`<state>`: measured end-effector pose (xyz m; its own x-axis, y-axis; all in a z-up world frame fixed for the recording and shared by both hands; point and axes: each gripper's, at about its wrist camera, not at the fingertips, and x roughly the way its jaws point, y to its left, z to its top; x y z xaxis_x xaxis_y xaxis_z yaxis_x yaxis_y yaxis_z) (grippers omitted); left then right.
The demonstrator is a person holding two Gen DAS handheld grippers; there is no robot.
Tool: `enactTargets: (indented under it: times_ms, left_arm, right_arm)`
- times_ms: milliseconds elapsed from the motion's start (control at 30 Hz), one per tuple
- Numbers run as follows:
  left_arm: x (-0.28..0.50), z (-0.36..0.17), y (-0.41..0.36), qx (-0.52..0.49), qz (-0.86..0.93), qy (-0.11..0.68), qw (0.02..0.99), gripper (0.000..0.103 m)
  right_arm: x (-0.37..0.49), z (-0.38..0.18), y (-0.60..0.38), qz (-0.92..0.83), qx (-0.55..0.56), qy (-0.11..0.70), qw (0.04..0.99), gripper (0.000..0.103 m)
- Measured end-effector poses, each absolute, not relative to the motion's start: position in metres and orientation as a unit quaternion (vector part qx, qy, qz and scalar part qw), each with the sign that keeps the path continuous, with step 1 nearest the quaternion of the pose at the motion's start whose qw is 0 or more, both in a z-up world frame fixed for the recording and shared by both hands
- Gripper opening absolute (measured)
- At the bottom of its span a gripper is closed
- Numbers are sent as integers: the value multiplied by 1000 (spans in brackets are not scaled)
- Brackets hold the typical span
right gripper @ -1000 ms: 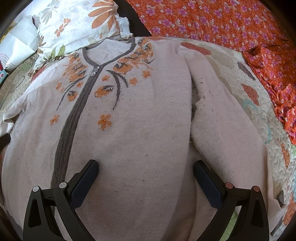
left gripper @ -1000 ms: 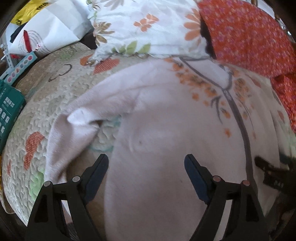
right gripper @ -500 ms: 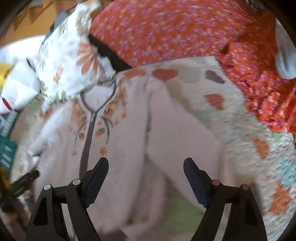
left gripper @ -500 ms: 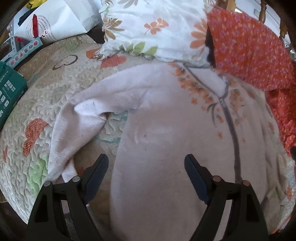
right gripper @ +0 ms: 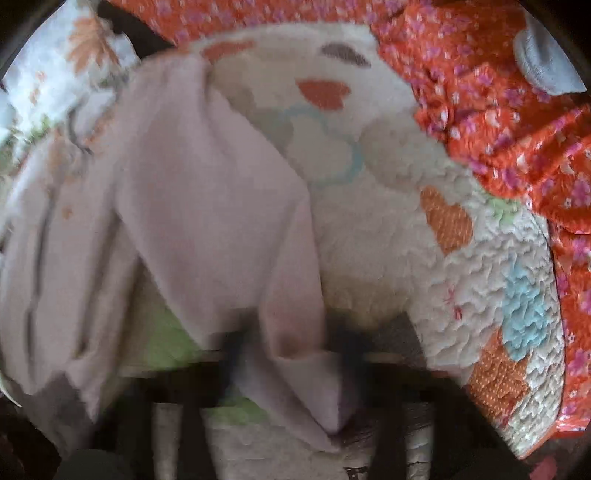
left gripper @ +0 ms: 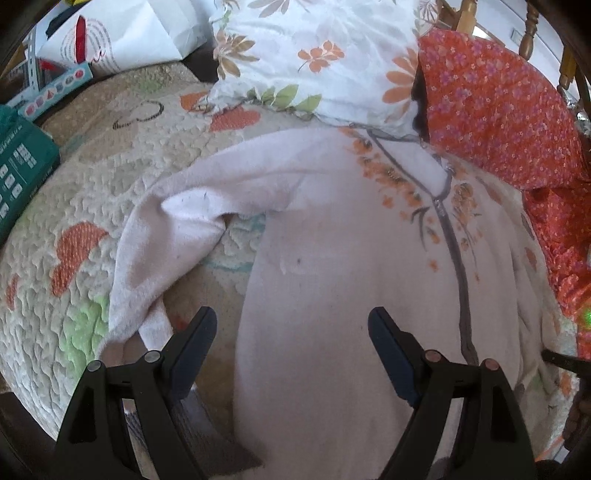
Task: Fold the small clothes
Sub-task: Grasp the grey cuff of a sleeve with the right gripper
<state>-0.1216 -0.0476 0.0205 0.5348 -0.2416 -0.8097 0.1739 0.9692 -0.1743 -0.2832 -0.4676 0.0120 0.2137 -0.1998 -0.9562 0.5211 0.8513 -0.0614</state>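
A pale pink cardigan [left gripper: 332,266] with orange flower embroidery and a grey zip band lies face up on a quilted bed cover [left gripper: 74,206]. Its left sleeve [left gripper: 177,236] is bent and rumpled beside the body. My left gripper [left gripper: 291,332] is open and empty, hovering over the cardigan's lower body. In the right wrist view the picture is blurred; the right sleeve [right gripper: 221,221] runs down to its cuff [right gripper: 306,369], which lies between the dark smeared fingers of my right gripper [right gripper: 291,354]. Whether they have closed on the cuff is unclear.
A floral pillow [left gripper: 317,55] and an orange flowered blanket [left gripper: 498,110] lie at the head of the bed; the blanket also fills the right side [right gripper: 517,122]. A green box [left gripper: 22,173] and a white bag [left gripper: 122,33] sit at the left. The quilt edge [right gripper: 517,424] drops off at lower right.
My right gripper swung off the cardigan's body to the right and down to the right sleeve's cuff, its fingers now close around it. My left gripper drew back a little and stayed open.
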Motion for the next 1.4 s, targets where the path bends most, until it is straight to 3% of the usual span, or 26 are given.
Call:
enactTargets:
  times_ms: [233, 300, 400, 467, 533, 567, 800, 967, 1000, 1033, 1067, 1133, 1400]
  left_arm:
    - [-118, 21, -47, -53, -125, 475, 870, 83]
    - [-118, 22, -49, -56, -128, 476, 868, 83]
    - [-120, 26, -50, -57, -130, 473, 870, 83]
    - [-120, 27, -50, -57, -131, 472, 870, 83]
    - [-119, 27, -49, -60, -130, 474, 869, 83]
    - [-118, 26, -49, -62, -129, 476, 868, 83]
    - [-119, 25, -42, -75, -127, 482, 864, 83]
    - [-120, 28, -36, -84, -127, 478, 865, 83]
    - [-120, 28, -36, -86, -127, 479, 864, 83]
    - [-120, 28, -35, -89, -128, 480, 863, 83]
    - [-120, 29, -34, -91, -129, 481, 862, 83]
    - [-121, 29, -34, -94, -132, 481, 862, 83]
    - [-127, 26, -43, -74, -135, 482, 863, 83]
  right_arm:
    - [-317, 50, -535, -378, 155, 535, 740, 7]
    - [-325, 52, -551, -451, 123, 536, 703, 16]
    - [-332, 55, -558, -491, 121, 541, 672, 21]
    - [-332, 64, -537, -443, 160, 521, 712, 28]
    - [-329, 69, -504, -361, 203, 511, 753, 55]
    - [-324, 69, -485, -310, 227, 509, 770, 59]
    - [-287, 35, -352, -103, 277, 532, 794, 62]
    - [-269, 12, -312, -102, 257, 533, 800, 62]
    - [-268, 8, -306, -110, 247, 533, 801, 53]
    - [-270, 9, -303, -119, 232, 536, 803, 27]
    - [-272, 11, -301, -129, 212, 540, 804, 17]
    - [-283, 19, -308, -123, 223, 530, 809, 10]
    - [-350, 25, -370, -183, 268, 537, 778, 9]
